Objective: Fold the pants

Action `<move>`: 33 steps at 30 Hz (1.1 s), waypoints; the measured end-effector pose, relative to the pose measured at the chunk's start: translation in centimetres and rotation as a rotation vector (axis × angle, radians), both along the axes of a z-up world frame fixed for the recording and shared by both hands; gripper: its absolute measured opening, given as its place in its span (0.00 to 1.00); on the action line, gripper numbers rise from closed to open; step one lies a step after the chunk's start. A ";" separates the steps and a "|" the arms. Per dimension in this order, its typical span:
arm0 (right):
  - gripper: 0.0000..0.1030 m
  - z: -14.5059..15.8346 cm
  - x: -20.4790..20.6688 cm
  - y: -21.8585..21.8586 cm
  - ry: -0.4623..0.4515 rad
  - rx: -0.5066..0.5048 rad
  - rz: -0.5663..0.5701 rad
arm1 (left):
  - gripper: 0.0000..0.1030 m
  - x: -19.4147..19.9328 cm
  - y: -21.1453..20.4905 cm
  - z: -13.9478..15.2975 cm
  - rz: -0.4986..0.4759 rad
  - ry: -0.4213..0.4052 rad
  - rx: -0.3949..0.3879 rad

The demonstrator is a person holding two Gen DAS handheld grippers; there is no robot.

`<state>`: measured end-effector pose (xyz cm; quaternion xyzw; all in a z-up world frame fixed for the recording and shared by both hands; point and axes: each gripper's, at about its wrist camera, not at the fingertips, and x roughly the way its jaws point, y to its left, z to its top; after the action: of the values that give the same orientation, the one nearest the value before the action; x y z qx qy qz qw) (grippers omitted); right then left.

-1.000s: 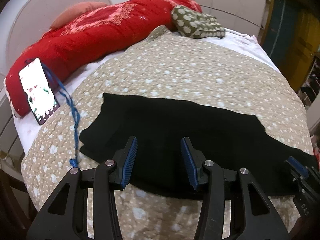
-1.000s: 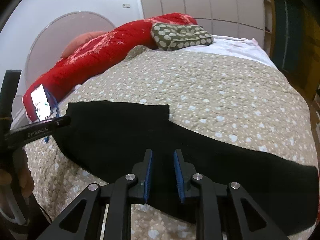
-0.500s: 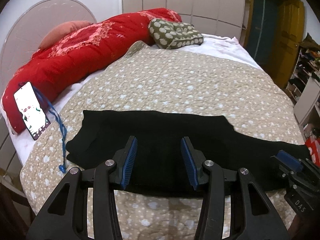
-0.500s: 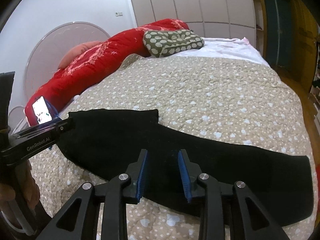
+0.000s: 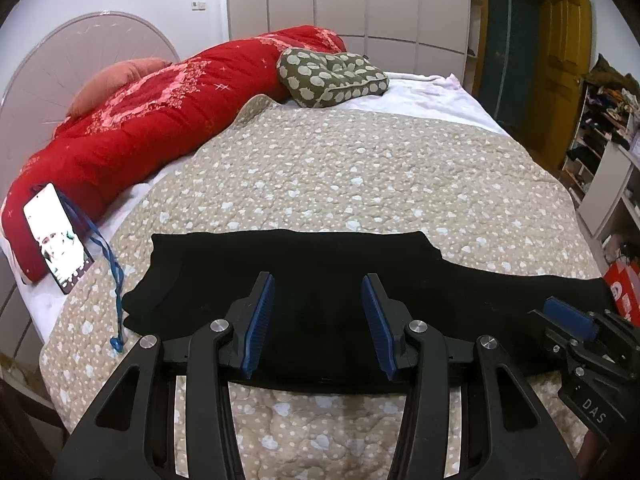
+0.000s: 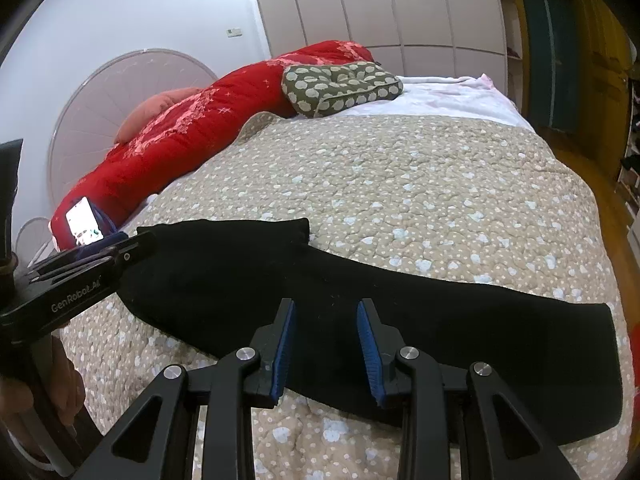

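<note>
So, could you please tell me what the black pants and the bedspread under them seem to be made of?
Black pants: apparently soft matte knit or fleece, no sheen, limp edges. Bedspread: likely quilted cotton, beige print, puffy stitched texture.

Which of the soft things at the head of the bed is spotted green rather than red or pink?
The square cushion, olive green with pale spots, lying on the white sheet. The long quilt roll beside it is red, and the pillow behind that is plain pink.

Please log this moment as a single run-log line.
stage: pre-grasp | pants: flat on quilt, lengthwise fold done | left claw: open, above pants | right claw: open, above pants
</note>
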<state>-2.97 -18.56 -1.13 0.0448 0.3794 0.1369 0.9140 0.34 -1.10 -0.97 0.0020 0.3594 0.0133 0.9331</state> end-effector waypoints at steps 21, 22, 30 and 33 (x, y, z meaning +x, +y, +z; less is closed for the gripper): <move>0.31 -0.1 -0.6 -1.4 -0.002 -0.005 -0.023 | 0.44 0.0 -1.4 -0.6 -0.030 0.015 -0.003; 0.31 -0.2 -0.6 -1.5 0.001 -0.003 -0.025 | 0.44 0.0 -1.5 -0.6 -0.031 0.015 0.002; 0.31 -0.6 -0.8 -2.9 0.016 -0.007 -0.055 | 0.44 0.2 -2.6 -0.7 -0.055 0.018 0.006; 0.31 -0.5 -1.0 -3.5 0.011 -0.008 -0.066 | 0.44 0.4 -3.2 -0.7 -0.063 0.020 0.007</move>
<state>-4.00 -22.07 -1.62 0.0542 0.3831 0.1049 0.9161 0.71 -4.31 -1.71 0.0168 0.3686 -0.0150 0.9293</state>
